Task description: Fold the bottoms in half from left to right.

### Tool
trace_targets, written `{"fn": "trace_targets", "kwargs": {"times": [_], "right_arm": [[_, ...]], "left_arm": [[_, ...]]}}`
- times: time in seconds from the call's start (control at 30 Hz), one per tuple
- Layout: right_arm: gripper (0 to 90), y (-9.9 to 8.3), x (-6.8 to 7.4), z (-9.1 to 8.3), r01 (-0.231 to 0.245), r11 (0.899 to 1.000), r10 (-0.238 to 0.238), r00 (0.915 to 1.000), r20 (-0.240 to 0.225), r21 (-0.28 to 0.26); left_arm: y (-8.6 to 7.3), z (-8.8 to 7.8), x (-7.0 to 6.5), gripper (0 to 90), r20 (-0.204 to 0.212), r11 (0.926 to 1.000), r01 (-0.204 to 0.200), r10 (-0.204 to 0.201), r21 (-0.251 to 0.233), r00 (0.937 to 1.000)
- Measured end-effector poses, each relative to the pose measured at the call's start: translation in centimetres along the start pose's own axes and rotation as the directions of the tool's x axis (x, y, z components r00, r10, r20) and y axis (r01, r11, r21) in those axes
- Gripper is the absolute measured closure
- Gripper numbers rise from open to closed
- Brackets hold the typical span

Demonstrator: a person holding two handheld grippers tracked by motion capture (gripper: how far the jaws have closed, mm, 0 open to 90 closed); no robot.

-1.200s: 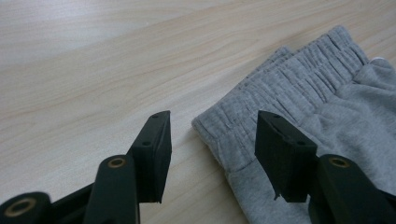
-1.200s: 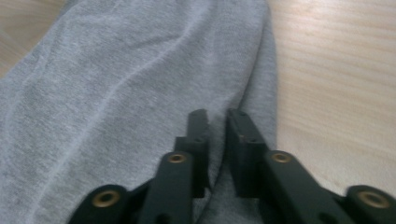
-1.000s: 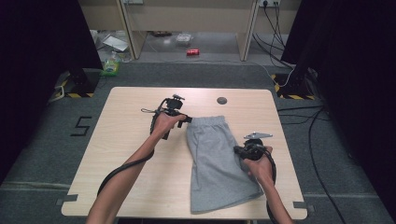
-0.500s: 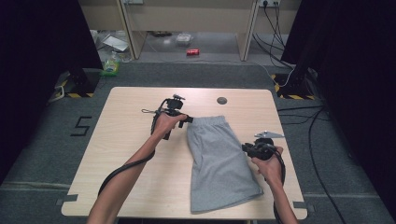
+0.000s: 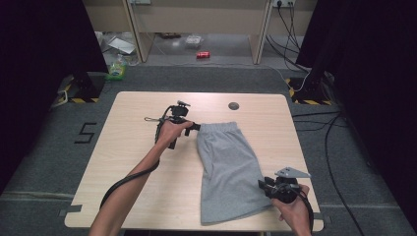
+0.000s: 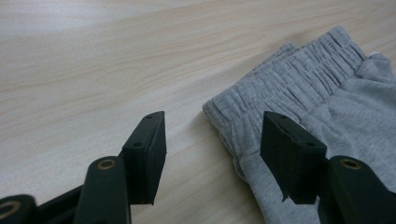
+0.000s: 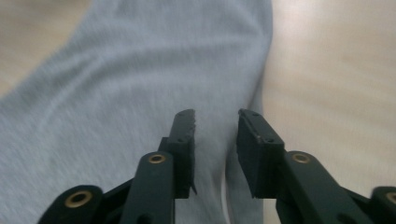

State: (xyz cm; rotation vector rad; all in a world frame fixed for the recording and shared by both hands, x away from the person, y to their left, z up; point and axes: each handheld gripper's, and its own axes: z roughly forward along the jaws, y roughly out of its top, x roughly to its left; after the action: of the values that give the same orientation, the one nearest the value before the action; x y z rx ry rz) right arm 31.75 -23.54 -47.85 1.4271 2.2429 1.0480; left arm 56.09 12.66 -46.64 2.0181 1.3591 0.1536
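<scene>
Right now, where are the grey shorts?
In the high view the grey shorts lie flat on the wooden table, right of centre, waistband beside the left gripper and hem by the right gripper.

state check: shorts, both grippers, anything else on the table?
grey shorts: folded lengthwise, flat on the table, waistband at the far end.
left gripper: jaws open and just been opening, at the waistband corner, not pressing on it.
right gripper: jaws apart and just been opening, cloth edge between them, not pinched.
dark round disc: flat on the table, untouched.
</scene>
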Motion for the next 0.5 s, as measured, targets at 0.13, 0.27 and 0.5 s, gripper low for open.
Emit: {"fn": "trace_targets", "kwargs": {"times": [0.13, 0.27, 0.5], "right_arm": [[86.3, -1.2, -0.4, 0.4, 0.049, 0.997, -0.051, 0.9983, 0.029, 0.063], [86.9, -1.8, -1.2, -0.2, 0.050, 0.997, -0.053, 0.9970, 0.057, 0.062], [72.5, -1.7, -1.4, -0.6, 0.019, 0.999, -0.022, 0.9955, 0.092, 0.035]], "left_arm": [[-0.1, 0.1, -0.2, 40.5, 0.006, 1.0000, -0.004, 0.004, 0.006, 1.0000], [0.0, 0.2, -0.2, 40.5, 0.006, 0.9999, -0.005, 0.005, 0.009, 1.0000], [-0.2, 0.3, -0.2, 40.6, 0.012, 0.9999, 0.002, -0.002, 0.010, 0.9999]]}}
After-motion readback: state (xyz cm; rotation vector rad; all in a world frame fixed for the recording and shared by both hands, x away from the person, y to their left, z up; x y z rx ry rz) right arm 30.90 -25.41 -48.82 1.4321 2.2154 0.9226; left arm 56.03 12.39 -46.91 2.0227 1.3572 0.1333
